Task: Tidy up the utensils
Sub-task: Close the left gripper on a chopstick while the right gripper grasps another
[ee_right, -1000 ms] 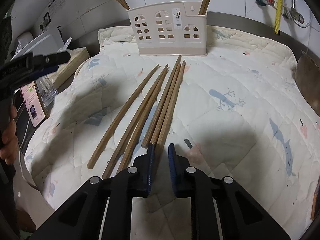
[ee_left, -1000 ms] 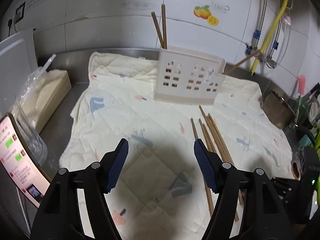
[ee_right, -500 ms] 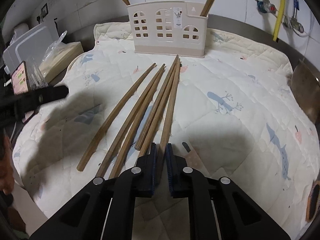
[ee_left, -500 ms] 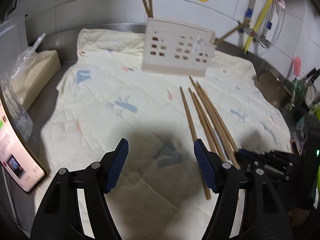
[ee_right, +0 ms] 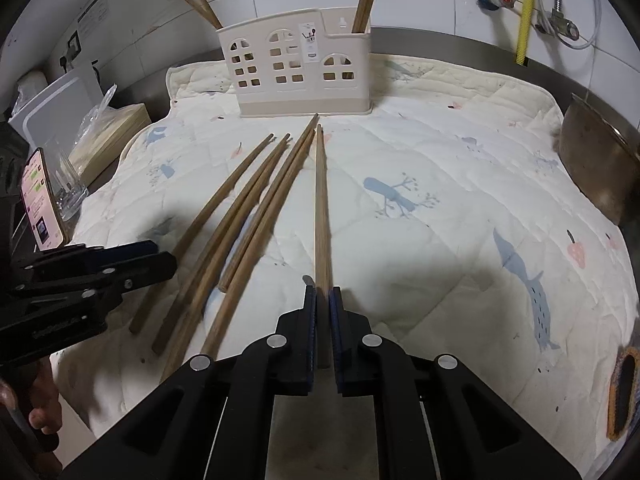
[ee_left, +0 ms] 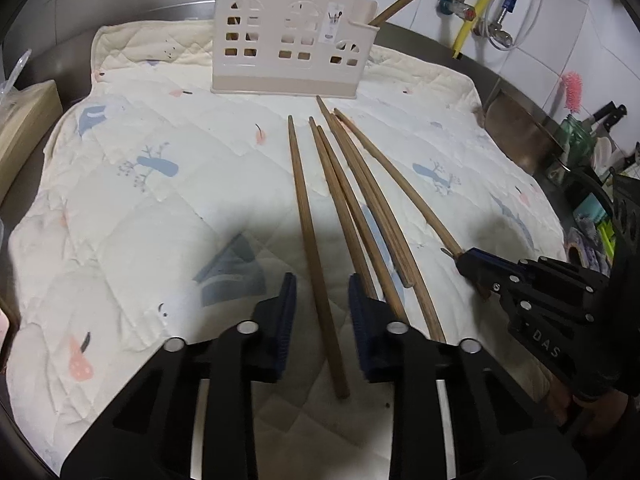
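The right gripper [ee_right: 323,300] is closed on the thick end of one chopstick [ee_right: 320,200], maybe two lying together; I cannot tell which. The stick runs straight forward from the jaws, and its thin tip points to the holder [ee_right: 300,68]. The left gripper [ee_left: 322,300] has its jaws apart, one on each side of the leftmost chopstick [ee_left: 308,220], and they do not touch it.

The other loose chopsticks [ee_left: 360,200] lie in a narrow fan on the quilted cloth [ee_left: 140,208], between the grippers and the cream holder at the far side of the cloth. Some chopsticks already stand in the holder.

I judge the sticks to be light, stiff and smooth. A grip near the thick end gives a long lever, so the tip may swing or the stick may turn between the pads. A firm hold a little further in would be steadier. The soft cloth gives way under the fingers, which helps to get around a stick.

Compared with half a second ago, the left gripper has moved right over the sticks and its opening is narrower. The right gripper now holds its stick apart from the fan.
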Available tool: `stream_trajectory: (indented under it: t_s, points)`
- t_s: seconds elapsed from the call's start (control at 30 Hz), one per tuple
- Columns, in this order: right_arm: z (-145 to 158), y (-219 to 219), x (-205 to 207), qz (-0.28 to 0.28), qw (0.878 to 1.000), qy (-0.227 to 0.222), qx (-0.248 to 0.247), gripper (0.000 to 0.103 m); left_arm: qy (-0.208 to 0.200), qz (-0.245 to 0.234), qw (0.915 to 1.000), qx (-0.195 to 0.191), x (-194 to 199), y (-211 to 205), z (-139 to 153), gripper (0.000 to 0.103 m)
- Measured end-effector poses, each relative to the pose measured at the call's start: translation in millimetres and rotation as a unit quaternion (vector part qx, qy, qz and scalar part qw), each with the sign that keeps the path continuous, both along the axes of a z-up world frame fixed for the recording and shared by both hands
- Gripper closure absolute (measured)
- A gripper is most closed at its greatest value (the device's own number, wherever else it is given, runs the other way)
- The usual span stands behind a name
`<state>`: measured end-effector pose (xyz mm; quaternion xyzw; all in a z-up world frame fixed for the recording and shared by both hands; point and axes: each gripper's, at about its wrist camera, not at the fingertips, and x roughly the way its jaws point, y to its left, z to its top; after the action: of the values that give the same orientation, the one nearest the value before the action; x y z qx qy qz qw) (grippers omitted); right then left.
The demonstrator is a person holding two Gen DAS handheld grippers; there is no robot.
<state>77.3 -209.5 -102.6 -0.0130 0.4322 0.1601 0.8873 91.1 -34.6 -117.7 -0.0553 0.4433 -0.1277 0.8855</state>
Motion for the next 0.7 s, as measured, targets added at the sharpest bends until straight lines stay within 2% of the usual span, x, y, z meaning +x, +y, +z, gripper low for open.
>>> stream_trajectory:
  t_s: [0.27,0.47,0.7]
  points:
    - [-2.8,-1.3,1.4,0.003,1.000,0.000,0.008,0.096,0.006,0.014,0.9999,0.005,7.3,-3.0,-5.2,0.085]
    - [-2.6,-0.6,0.4,0.006,1.000,-0.003,0.004,0.096,0.004,0.010,0.9998,0.018,9.5,-3.4,-4.4,0.095]
    - [18.9,-1.6,-3.9,0.007,0.999,-0.033,-0.002,0.096,-0.017,0.005,0.9998,0.009,6.1,4.0,16.1,0.096]
